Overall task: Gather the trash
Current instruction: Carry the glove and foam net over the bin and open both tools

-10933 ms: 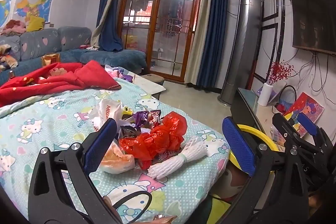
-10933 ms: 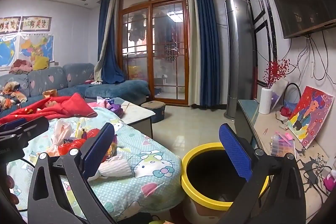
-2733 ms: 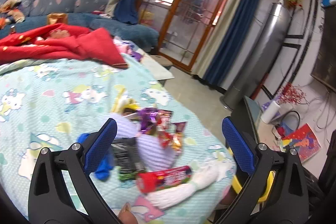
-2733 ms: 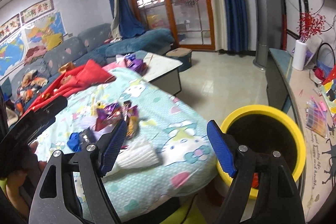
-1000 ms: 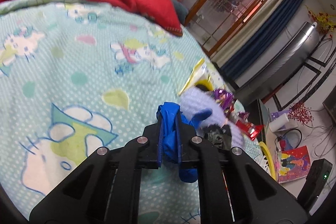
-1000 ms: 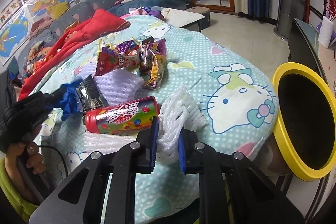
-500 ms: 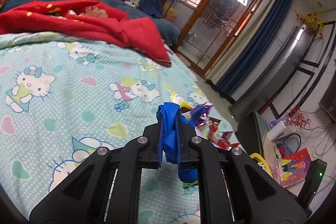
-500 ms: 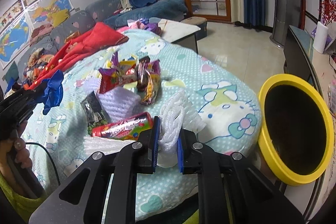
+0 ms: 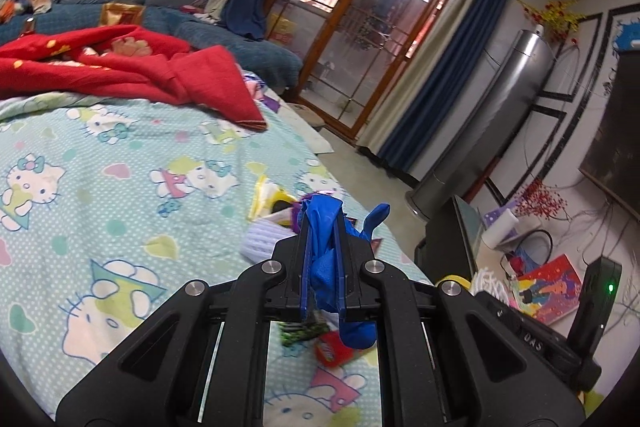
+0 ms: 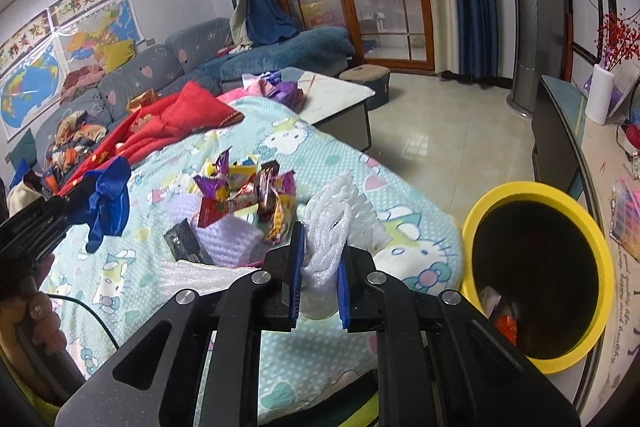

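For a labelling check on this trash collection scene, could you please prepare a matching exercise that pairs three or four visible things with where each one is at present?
Things:
1. crumpled blue plastic scrap
2. white foam mesh sleeve
3. black foil wrapper
4. yellow-rimmed round bin

Places:
A. on the floor beside the cartoon-print blanket
B. clamped in the right hand-held gripper
C. lying on the blanket
D. clamped in the left hand-held gripper

Pairs: 1-D, 2-B, 3-C, 4-A
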The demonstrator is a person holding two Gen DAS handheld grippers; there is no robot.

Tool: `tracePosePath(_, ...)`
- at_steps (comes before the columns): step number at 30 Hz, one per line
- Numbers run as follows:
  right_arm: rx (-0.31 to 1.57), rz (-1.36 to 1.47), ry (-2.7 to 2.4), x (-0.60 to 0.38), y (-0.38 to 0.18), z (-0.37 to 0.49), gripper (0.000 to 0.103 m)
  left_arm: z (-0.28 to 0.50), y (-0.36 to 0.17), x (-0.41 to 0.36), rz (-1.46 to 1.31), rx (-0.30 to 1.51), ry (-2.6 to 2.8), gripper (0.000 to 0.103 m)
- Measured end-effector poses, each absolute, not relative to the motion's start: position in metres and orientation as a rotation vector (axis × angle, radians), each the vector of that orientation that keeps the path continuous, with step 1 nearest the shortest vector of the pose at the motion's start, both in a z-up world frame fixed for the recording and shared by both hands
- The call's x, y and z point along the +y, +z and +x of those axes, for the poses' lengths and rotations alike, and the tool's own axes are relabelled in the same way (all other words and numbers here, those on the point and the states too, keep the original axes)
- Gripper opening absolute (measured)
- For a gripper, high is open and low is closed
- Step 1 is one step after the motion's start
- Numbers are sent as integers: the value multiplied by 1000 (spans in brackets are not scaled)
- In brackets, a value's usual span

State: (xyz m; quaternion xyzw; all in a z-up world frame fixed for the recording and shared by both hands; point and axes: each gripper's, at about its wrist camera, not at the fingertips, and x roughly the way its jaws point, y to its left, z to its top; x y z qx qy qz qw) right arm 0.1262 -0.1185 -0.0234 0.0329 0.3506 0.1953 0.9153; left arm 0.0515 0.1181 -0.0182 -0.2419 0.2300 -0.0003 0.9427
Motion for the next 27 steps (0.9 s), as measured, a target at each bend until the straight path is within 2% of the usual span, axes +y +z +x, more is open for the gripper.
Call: tracePosePath(27, 624, 162, 236, -212, 10, 140, 14, 73, -8, 10, -316, 514, -208, 5)
